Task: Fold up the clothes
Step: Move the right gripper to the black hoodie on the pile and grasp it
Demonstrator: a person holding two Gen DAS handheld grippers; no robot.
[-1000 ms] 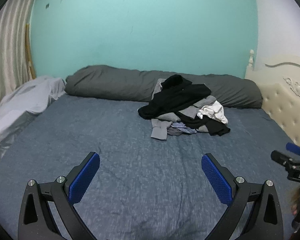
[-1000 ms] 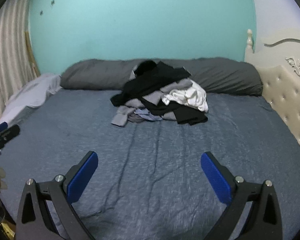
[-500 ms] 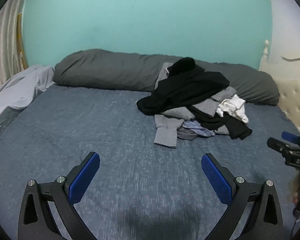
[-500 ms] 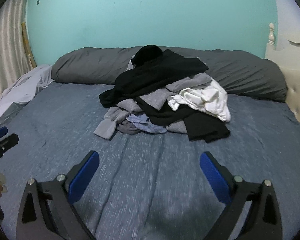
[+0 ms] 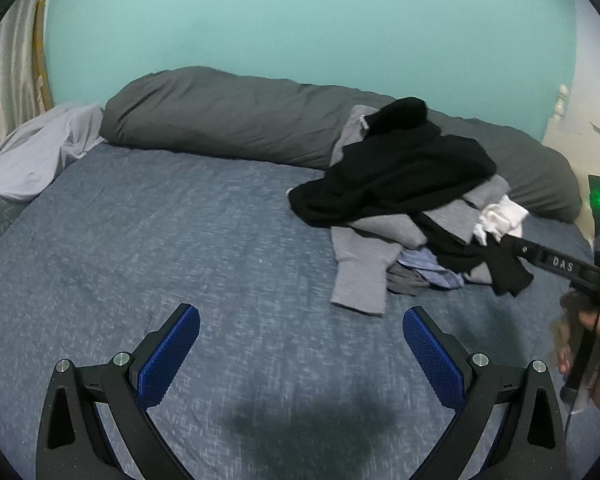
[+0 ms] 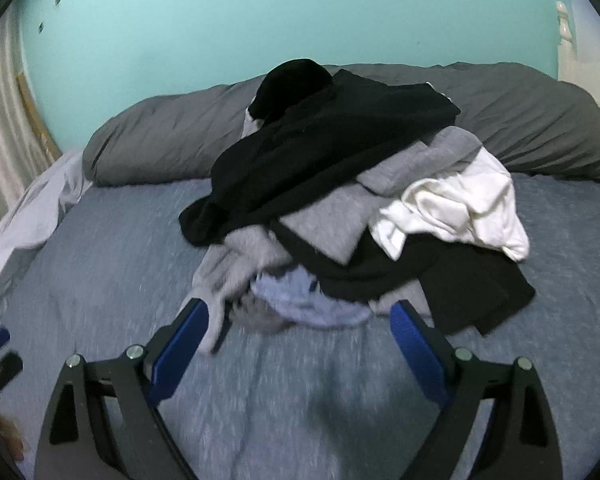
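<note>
Since nothing on this bed looks folded so far, I'd say the job is right at the start. All the laundry sits in one messy pile of clothes [image 6: 356,200] on the blue bedspread [image 5: 160,240], up against the long grey pillow [image 5: 228,120] by the teal wall. On top there's a black garment [image 6: 332,136], with grey sweats [image 6: 324,216] under it, a white shirt [image 6: 460,208] off to the right side, and a light blue piece [image 6: 312,300] poking out at the bottom front. No neat stack anywhere that I can see.

The right gripper [image 6: 300,336] is spread wide with nothing in it, though its jaws have just been closing a touch. Its tips are right at the near edge of the pile, with a grey sleeve just beside the left finger; I can't tell if it touches. The left gripper [image 5: 300,344] is wide open too, empty, over bare bedspread, well apart from the pile.

So what's left is basically everything: pull one item out, spread it flat on the open part of the bed, fold it, repeat. My guess is the grey or blue piece at the front gets picked first.
</note>
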